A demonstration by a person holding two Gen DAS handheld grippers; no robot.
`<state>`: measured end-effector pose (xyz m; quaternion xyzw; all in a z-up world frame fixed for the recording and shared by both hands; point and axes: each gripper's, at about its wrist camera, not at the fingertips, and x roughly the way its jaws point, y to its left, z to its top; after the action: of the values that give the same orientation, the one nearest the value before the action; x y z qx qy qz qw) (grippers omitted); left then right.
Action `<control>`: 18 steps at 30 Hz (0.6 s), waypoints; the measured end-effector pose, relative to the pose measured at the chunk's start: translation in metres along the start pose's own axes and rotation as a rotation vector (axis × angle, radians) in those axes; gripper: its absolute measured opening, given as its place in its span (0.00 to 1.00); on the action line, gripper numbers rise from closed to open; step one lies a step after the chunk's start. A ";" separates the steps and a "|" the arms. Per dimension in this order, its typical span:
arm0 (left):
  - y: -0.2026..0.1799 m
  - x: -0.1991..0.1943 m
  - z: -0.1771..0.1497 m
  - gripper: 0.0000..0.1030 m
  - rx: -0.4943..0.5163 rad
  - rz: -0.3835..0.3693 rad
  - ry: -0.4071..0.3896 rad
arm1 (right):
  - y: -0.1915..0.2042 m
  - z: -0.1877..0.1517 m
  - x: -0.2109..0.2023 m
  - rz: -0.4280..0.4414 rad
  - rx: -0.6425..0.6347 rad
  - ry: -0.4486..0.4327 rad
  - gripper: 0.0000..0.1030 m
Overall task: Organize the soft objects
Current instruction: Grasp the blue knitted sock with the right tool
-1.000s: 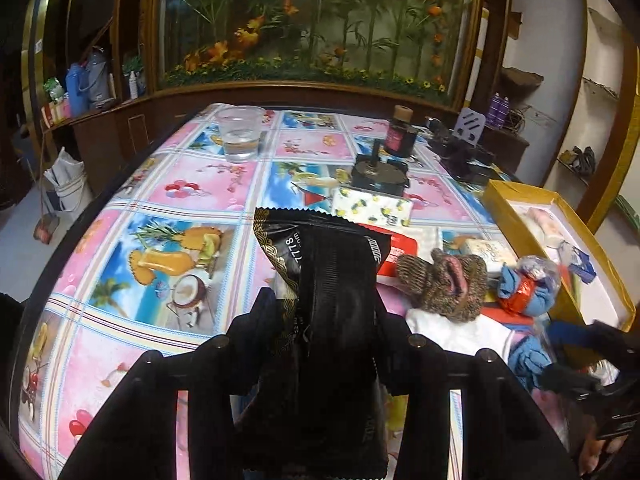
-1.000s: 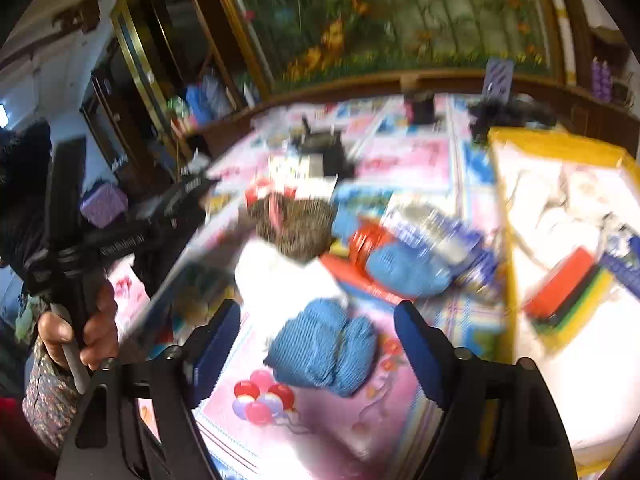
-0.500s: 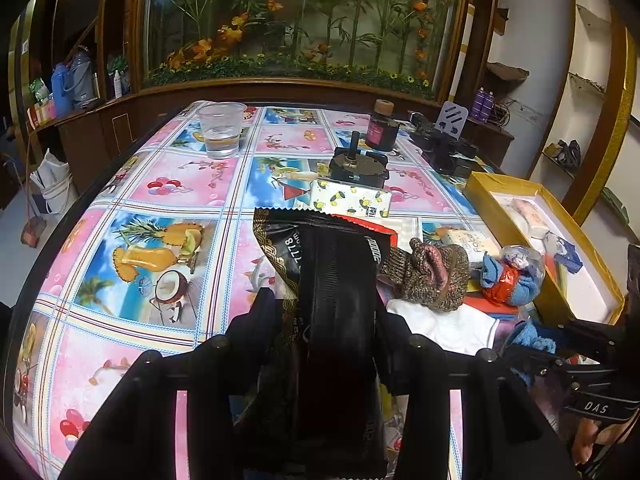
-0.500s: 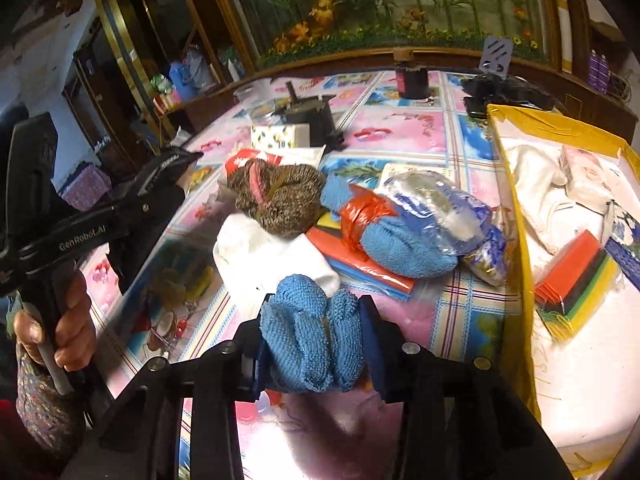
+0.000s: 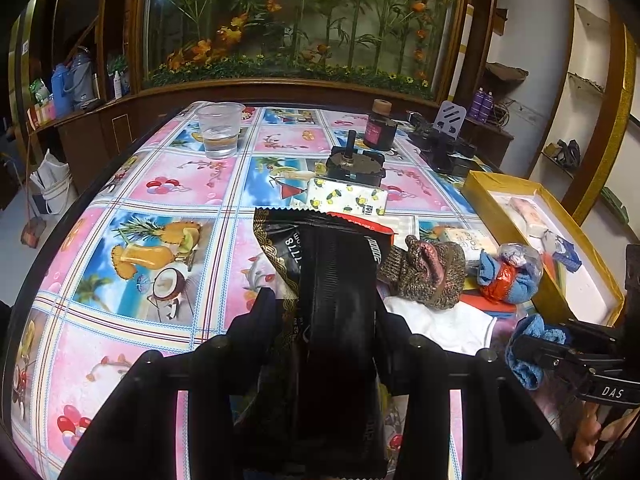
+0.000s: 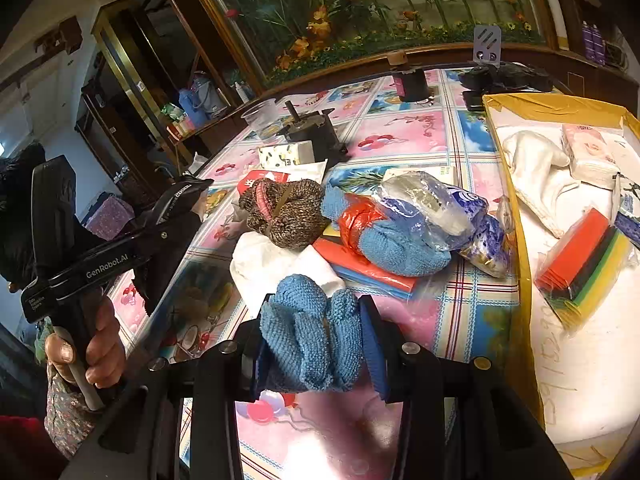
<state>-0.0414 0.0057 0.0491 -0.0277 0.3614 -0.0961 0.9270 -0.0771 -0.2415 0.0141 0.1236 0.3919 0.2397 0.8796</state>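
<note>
My left gripper (image 5: 326, 312) is shut on a black foil packet (image 5: 332, 300), held upright above the table. My right gripper (image 6: 314, 320) is shut on a rolled blue terry cloth (image 6: 310, 336), lifted just off the tablecloth; the same blue terry cloth (image 5: 528, 344) shows at the right of the left wrist view. Behind it lie a white cloth (image 6: 264, 260), a brown knitted bundle (image 6: 284, 216) and a blue towel with a red band in a plastic bag (image 6: 400, 232). The yellow box (image 6: 516, 216) at right holds a white cloth (image 6: 532, 160) and coloured sponges (image 6: 588, 264).
A plastic cup of water (image 5: 220, 130), a dark jar (image 5: 380, 126), a black device (image 5: 354, 164) and a patterned tissue pack (image 5: 346, 198) stand farther back on the picture tablecloth (image 5: 152, 260). A hand (image 6: 84, 356) holds the left gripper's handle at the table's left edge.
My right gripper went from open around the blue terry cloth to shut on it, and has raised it slightly. The left gripper kept still with the black packet.
</note>
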 end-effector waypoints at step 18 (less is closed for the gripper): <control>-0.027 -0.001 -0.016 0.42 0.022 -0.049 0.013 | -0.001 -0.003 -0.017 0.026 0.004 -0.080 0.42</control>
<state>-0.0566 -0.0200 0.0411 -0.0259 0.3655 -0.1229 0.9223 -0.0885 -0.2514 0.0225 0.1398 0.3554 0.2452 0.8911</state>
